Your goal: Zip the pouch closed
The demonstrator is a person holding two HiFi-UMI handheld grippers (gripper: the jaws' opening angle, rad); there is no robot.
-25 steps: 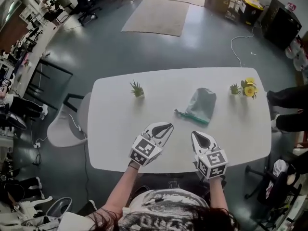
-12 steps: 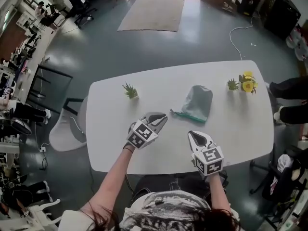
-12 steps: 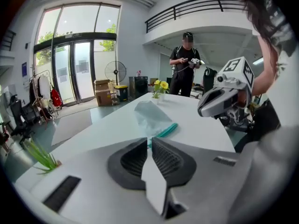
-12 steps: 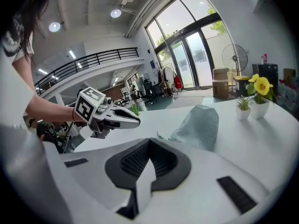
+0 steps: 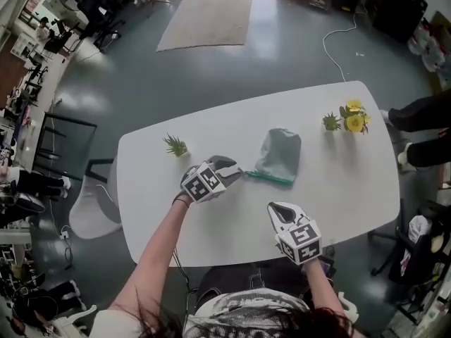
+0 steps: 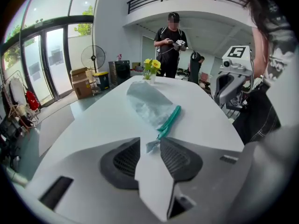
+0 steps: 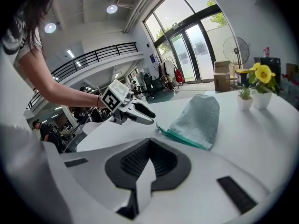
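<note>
A grey-green pouch (image 5: 280, 153) with a teal zipper strip (image 5: 268, 178) lies flat in the middle of the white table (image 5: 352, 182). My left gripper (image 5: 236, 171) points at the zipper's left end. In the left gripper view its jaws (image 6: 150, 143) are opening, and the small pull tab (image 6: 152, 146) sits between the tips with the pads not pressing it. Beyond it lie the zipper (image 6: 170, 120) and pouch (image 6: 147, 104). My right gripper (image 5: 280, 210) hovers near the table's front edge, apart from the pouch (image 7: 198, 118). Its jaws (image 7: 149, 143) are shut and hold nothing.
A small green plant (image 5: 175, 145) stands left of the pouch. A yellow flower pot (image 5: 352, 118) and a second small plant (image 5: 330, 122) stand at the far right. A person (image 6: 172, 45) stands beyond the table's end. A chair (image 5: 88, 203) is at the left.
My left gripper has moved away from the front edge to the zipper's left end, tilting downward, and its jaws have parted. The right gripper has sunk slightly.
</note>
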